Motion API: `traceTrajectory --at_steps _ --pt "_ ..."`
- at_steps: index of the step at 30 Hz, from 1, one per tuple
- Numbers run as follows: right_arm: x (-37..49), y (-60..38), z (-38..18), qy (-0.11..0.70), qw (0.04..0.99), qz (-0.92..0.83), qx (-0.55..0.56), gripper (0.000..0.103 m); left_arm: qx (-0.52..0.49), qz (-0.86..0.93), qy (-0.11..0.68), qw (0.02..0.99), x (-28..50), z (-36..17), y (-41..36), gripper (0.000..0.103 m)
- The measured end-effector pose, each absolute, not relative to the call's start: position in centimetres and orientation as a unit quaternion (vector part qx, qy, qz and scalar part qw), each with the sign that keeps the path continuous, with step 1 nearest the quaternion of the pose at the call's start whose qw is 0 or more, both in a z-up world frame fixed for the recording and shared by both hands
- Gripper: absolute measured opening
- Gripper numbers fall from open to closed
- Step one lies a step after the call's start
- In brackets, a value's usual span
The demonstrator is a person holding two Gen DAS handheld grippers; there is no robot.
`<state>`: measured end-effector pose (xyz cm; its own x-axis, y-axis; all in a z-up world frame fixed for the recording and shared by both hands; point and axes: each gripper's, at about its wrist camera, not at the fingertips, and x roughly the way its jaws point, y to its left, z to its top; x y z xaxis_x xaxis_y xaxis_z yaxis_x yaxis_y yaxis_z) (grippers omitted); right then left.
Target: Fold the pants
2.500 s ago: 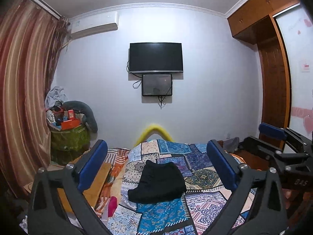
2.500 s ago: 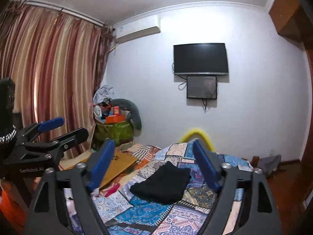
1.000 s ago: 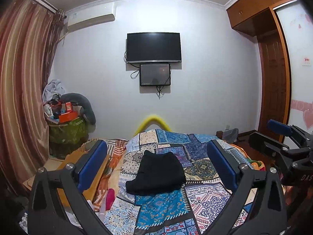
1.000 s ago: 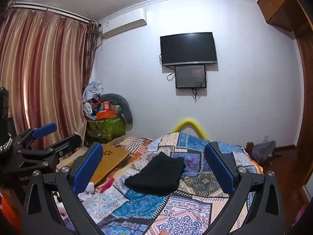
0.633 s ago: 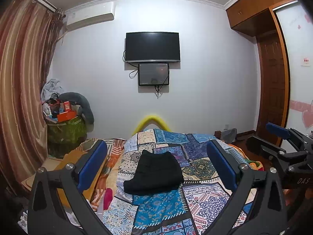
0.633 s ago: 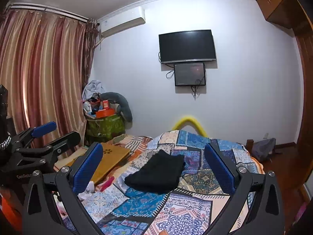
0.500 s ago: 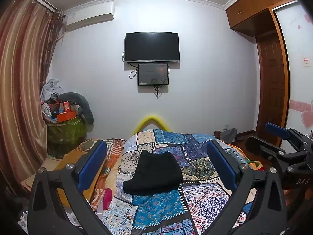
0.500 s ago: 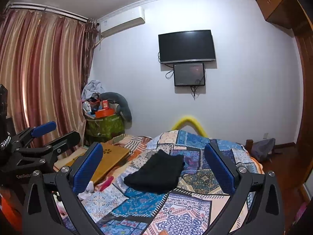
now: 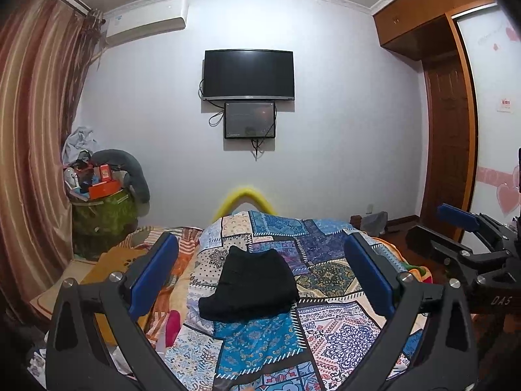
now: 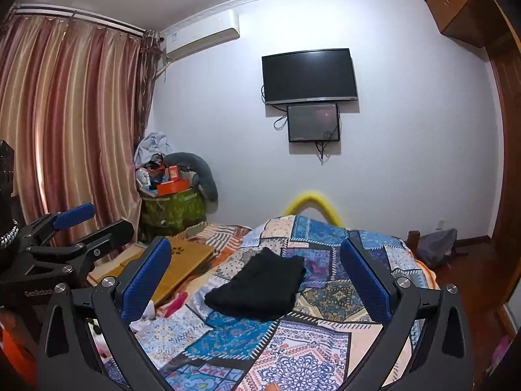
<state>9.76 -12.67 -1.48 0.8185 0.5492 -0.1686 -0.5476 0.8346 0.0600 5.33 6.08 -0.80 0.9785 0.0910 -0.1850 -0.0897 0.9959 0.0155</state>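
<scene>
The black pants (image 9: 250,285) lie folded into a compact rectangle on the patchwork bedspread (image 9: 329,267), and the right wrist view shows the same pants (image 10: 260,285) on that bedspread (image 10: 329,296). My left gripper (image 9: 260,260) is held above and short of them, open, with nothing between its blue pads. My right gripper (image 10: 257,260) is also open and empty, raised well back from the pants. Each view catches the other gripper at its edge: the right gripper (image 9: 469,238) at the right, the left gripper (image 10: 81,228) at the left.
A wooden lap board (image 10: 185,260) and striped cloth lie left of the bedspread. A green bin piled with clutter (image 9: 104,208) stands by the curtain (image 9: 29,150). A TV (image 9: 249,75) hangs on the far wall. A wardrobe (image 9: 449,130) stands at the right.
Both grippers have drawn slightly back and steadied; the right gripper opened wider than it was 2.5 s ago. The folded pants have not moved.
</scene>
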Motion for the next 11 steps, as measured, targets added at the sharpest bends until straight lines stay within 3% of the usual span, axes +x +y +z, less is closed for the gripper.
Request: traceTrajectory --at_steps 11 --pt "10.06 -12.7 -1.7 0.094 0.953 0.287 0.01 0.103 -0.003 0.039 0.097 0.995 5.39 -1.0 6.25 0.103"
